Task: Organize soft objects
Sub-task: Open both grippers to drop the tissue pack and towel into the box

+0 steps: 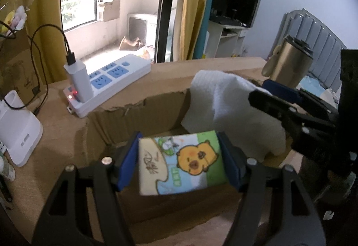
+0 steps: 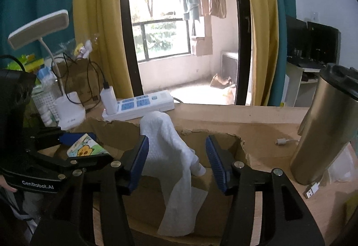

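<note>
My left gripper [image 1: 180, 162] is shut on a tissue pack [image 1: 181, 163] printed with a yellow cartoon animal, held above the open cardboard box [image 1: 138, 111]. The pack also shows in the right wrist view [image 2: 86, 148], between the left gripper's fingers [image 2: 73, 137]. A white cloth [image 2: 176, 170] hangs over the box's far wall and down inside; it also shows in the left wrist view [image 1: 232, 111]. My right gripper [image 2: 176, 161] is open, its fingers on either side of the cloth without squeezing it. It appears at the right of the left wrist view [image 1: 290, 116].
A white power strip [image 2: 138, 106] with a charger plugged in lies behind the box. A gold steel tumbler [image 2: 324, 127] stands at the right beside a USB cable [image 2: 311, 190]. A white lamp base [image 2: 69, 109] and a basket stand at the left on the wooden table [image 2: 264, 116].
</note>
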`<state>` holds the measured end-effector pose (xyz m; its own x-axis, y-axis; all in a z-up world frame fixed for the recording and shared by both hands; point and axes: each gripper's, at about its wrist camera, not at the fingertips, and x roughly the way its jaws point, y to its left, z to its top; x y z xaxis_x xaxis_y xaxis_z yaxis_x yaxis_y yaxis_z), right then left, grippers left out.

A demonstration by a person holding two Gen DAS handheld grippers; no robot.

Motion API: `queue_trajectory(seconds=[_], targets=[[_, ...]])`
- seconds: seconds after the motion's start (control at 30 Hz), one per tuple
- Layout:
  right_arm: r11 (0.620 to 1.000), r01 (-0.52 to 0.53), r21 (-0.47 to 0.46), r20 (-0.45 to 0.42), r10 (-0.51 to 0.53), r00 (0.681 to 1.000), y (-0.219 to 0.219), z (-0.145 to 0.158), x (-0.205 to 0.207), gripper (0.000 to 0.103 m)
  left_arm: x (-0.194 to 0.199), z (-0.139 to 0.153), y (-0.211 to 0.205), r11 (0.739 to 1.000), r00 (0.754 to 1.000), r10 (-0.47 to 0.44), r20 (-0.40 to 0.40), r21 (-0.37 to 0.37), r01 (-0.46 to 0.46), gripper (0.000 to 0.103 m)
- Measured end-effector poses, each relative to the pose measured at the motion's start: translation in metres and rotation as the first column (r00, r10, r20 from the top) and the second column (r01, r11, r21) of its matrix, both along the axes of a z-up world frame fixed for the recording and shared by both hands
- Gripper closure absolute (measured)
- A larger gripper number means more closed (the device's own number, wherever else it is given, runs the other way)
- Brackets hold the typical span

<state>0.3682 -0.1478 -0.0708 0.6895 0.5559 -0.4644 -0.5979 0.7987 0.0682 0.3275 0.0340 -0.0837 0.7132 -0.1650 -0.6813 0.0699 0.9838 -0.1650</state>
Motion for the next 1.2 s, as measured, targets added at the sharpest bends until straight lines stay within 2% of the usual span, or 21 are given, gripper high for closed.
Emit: queue_trajectory(seconds=[0.03, 0.13, 0.37, 0.67, 0.8, 0.97, 1.2], targets=[[1.0, 0.0, 0.0, -0.002, 0.0, 1.0, -0.001, -0.001, -0.001, 0.046, -0.002, 0.002, 0.001, 1.0, 1.0, 0.003, 0.005, -0.01, -0.003, 0.032], [1.0, 0.004, -0.014, 0.015, -0.004, 1.0, 0.001, 0.0, -0.002, 0.046, -0.01, 0.01, 0.003, 1.0, 1.0, 0.005, 0.027, -0.022, -0.004, 0.014], [0.999, 0.037, 0.0, 0.043, -0.037, 0.998, -0.004, 0.013, -0.003, 0.046, -0.024, 0.033, 0.013, 0.999, 0.996, 0.018, 0.086, -0.049, -0.013, 0.008], [0.996, 0.09, -0.004, 0.121, -0.089, 0.989, -0.005, 0.061, -0.035, 0.045, -0.069, 0.082, 0.02, 0.998, 0.979, 0.013, 0.201, -0.066, 0.0, 0.006], [0.993, 0.108, -0.038, 0.165, -0.101, 0.981, 0.0, 0.081, -0.057, 0.045, -0.097, 0.103, 0.03, 0.996, 0.968, 0.031, 0.247, -0.094, -0.008, 0.006], [0.986, 0.139, -0.092, 0.231, -0.115, 0.966, 0.006, 0.099, -0.088, 0.045, -0.127, 0.119, 0.036, 0.994, 0.956, 0.042, 0.29, -0.106, -0.012, 0.006], [0.981, 0.172, -0.087, 0.266, -0.144, 0.953, 0.0, 0.12, -0.134, 0.045, -0.171, 0.13, 0.039, 0.992, 0.947, 0.046, 0.318, -0.125, -0.006, 0.006]])
